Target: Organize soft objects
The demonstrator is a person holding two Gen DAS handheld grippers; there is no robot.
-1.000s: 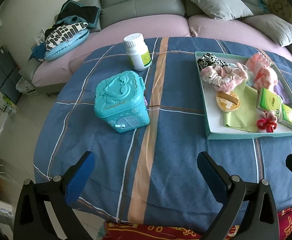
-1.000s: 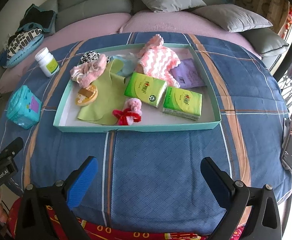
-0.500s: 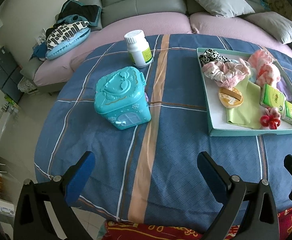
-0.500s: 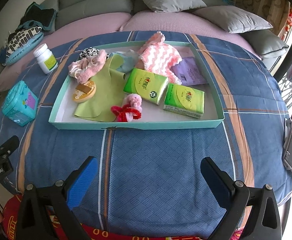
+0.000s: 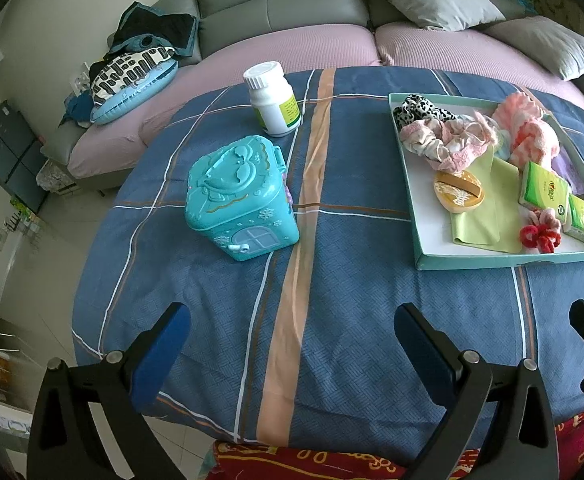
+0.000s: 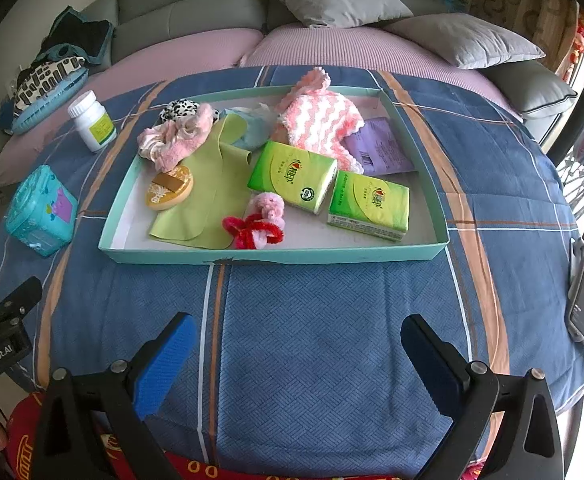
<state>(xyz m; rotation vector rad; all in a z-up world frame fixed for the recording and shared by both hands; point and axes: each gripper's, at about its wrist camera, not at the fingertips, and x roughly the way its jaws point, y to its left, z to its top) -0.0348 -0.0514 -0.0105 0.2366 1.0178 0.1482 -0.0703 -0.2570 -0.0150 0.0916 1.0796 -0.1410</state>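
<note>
Held both grippers, left [image 5: 292,344] and right [image 6: 298,346], spread wide and empty. Counted in tray [image 6: 275,255]: two green tissue packs [image 6: 292,176], one powder puff [image 6: 168,190], three scrunchies [image 6: 175,140].

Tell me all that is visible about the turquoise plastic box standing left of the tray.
The turquoise box is moulded hard plastic, house-shaped, with a raised figure on its closed lid and a window-like door with snowflakes on the front. One side carries a purple panel. It stands upright on the blue checked cloth, apart from the white bottle and the tray.
</note>
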